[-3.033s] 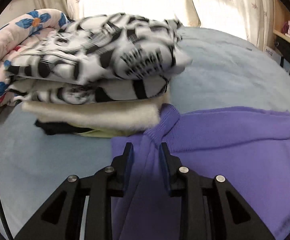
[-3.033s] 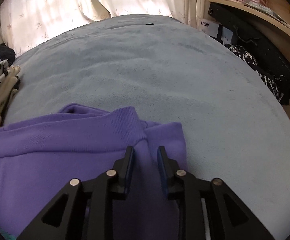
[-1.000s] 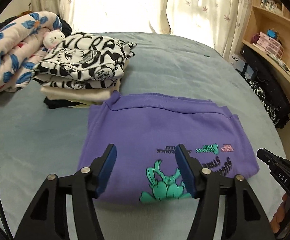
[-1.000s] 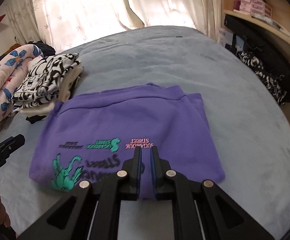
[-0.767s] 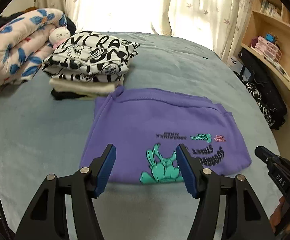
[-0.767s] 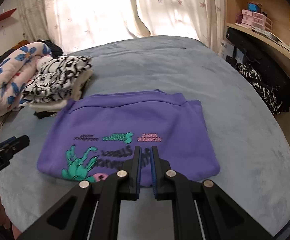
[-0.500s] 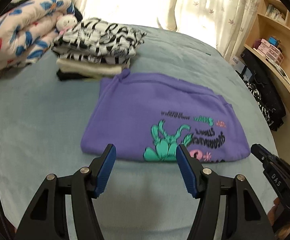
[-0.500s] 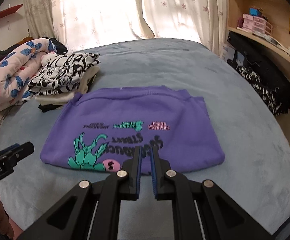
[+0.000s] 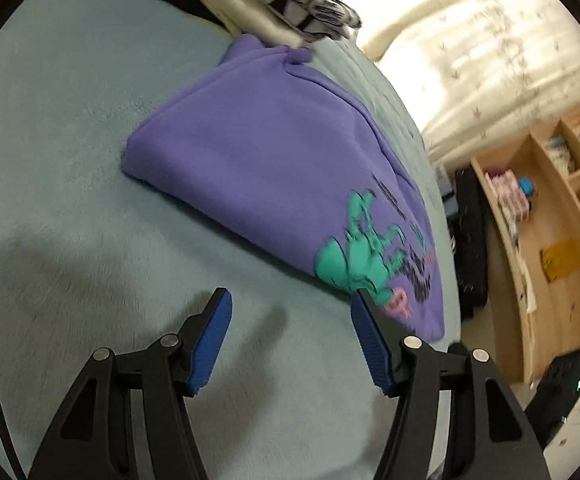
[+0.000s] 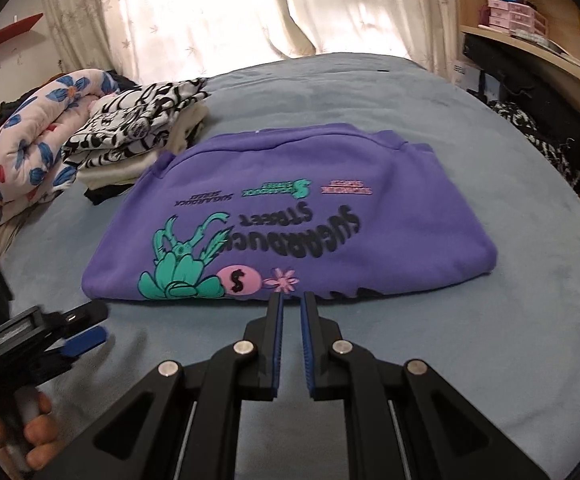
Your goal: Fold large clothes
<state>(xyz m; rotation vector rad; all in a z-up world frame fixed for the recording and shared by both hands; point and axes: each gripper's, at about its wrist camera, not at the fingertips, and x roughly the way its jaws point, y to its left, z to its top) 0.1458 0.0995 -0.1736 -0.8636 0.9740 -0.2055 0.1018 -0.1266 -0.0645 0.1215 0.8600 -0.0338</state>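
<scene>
A purple sweatshirt (image 10: pixel 290 200) with a green flower print lies folded flat on the blue-grey bed (image 10: pixel 450 340). My right gripper (image 10: pixel 291 298) is shut and empty, its tips just short of the sweatshirt's near edge. In the left wrist view the picture is tilted; the sweatshirt (image 9: pixel 274 168) runs diagonally. My left gripper (image 9: pixel 290 304) hangs open low over the bare bed cover (image 9: pixel 70 220), with its right fingertip (image 9: pixel 364 316) close to the printed corner and nothing between the fingers. A hand (image 10: pixel 30 432) holds the left gripper (image 10: pixel 86 324) at the left of the right wrist view.
A pile of folded clothes (image 10: pixel 138 132), topped by a black-and-white print, sits left of the sweatshirt's far end. A floral quilt (image 10: pixel 30 148) lies beyond it. Dark clothes (image 10: pixel 550 144) and wooden shelves (image 9: pixel 550 220) line the right side. Curtains (image 10: pixel 230 12) hang behind.
Both grippers have drawn back from the sweatshirt's far part to its near edge. The left one has sunk toward the bed and rolled, tilting its view. Neither has changed its opening.
</scene>
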